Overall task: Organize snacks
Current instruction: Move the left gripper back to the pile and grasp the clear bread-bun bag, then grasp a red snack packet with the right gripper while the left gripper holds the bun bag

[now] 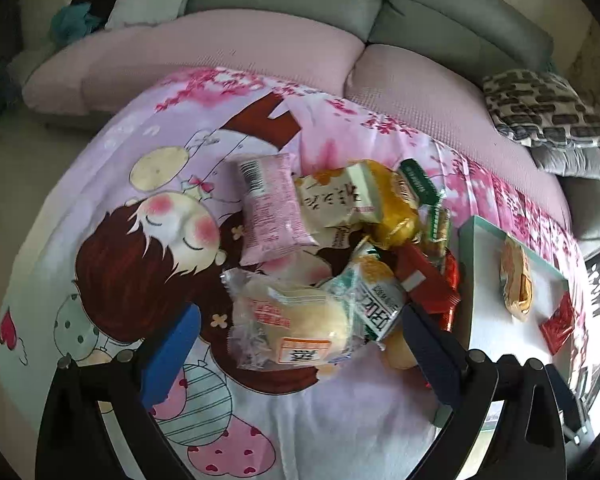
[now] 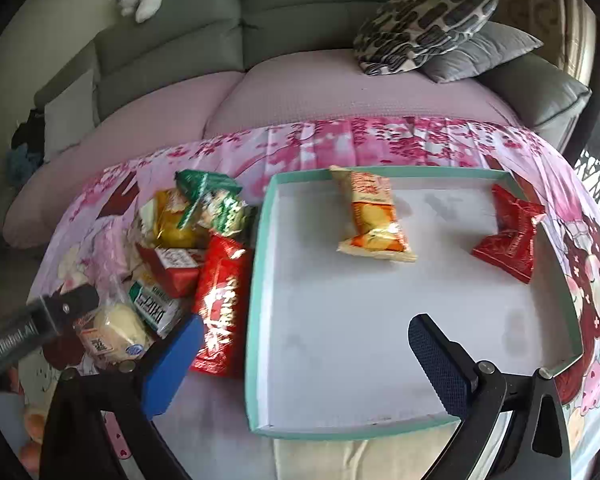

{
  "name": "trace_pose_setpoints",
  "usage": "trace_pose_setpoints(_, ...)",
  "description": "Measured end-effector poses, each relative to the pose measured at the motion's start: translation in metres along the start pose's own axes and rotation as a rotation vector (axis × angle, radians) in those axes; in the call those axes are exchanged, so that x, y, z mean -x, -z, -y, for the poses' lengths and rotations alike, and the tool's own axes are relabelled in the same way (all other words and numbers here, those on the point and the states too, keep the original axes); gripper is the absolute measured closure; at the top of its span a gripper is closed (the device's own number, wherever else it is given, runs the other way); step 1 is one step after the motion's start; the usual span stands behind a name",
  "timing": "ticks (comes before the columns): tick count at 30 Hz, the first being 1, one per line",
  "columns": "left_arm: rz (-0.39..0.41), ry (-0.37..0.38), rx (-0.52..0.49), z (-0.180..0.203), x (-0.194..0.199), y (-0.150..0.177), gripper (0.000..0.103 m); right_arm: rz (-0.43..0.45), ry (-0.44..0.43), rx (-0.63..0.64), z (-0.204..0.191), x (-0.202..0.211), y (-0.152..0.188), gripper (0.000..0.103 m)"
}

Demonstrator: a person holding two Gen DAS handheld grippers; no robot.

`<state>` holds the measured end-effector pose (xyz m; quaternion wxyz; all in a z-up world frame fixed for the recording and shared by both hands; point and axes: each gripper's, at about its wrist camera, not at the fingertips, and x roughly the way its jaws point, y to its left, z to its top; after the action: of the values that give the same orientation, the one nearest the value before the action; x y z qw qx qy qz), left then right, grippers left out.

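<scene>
Sprawling in a loose heap on the pink cartoon-print cloth (image 1: 132,208), the snacks lay just left of the shallow teal-rimmed box (image 2: 256,280). Nearest me in the heap was a clear-wrapped pale bun (image 1: 288,320), partly overlapped by a green-and-white packet (image 1: 376,300); behind them sat a pink packet (image 1: 268,204) with its barcode up, a white packet with dark lettering (image 1: 336,200), a yellow bag (image 1: 396,208) and a green packet (image 1: 420,180). A long red packet (image 2: 220,300) lay at the heap's right edge, just beside the box wall. Inside the box, two snacks already rested well apart: an orange-and-cream bag (image 2: 372,216) near the far rim and a red packet (image 2: 512,236) against the right wall. My left claw (image 1: 300,344) hung spread wide over the bun, its blue pad (image 1: 172,356) on one side and the dark one on the other, gripping nothing. My right claw (image 2: 312,356) stood just as wide and empty above the near, bare part of the box floor, its blue pad (image 2: 176,364) out over the cloth beside the red packet. Beyond the cloth ran the pink sofa seat (image 2: 300,92) with a patterned cushion (image 2: 424,24) on a grey one.
</scene>
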<state>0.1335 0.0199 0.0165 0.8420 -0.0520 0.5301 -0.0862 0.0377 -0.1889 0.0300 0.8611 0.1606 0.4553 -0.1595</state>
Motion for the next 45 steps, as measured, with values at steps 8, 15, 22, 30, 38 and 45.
trace_pose_setpoints(8,-0.106,0.006,0.053,-0.013,-0.034,0.004,0.003,-0.065,-0.006,0.064,-0.024,-0.02,0.01,0.0)
trace_pose_setpoints(15,-0.138,-0.014,0.017,-0.003,-0.05,0.007,0.008,-0.09,-0.004,0.066,-0.025,-0.028,0.014,0.0)
trace_pose_setpoints(22,-0.135,-0.027,0.007,0.0,-0.052,0.007,0.028,-0.085,-0.012,0.065,-0.024,-0.027,0.013,0.0)
trace_pose_setpoints(30,-0.119,-0.004,0.03,-0.004,-0.047,0.006,0.041,-0.067,-0.027,0.073,-0.026,-0.025,0.012,0.002)
trace_pose_setpoints(38,-0.079,0.017,0.053,-0.008,-0.034,0.001,0.041,-0.008,-0.082,0.136,-0.039,-0.022,0.008,0.012)
trace_pose_setpoints(45,-0.061,0.021,0.057,-0.008,-0.03,-0.011,0.041,0.039,-0.089,0.254,-0.067,-0.035,-0.005,0.023)
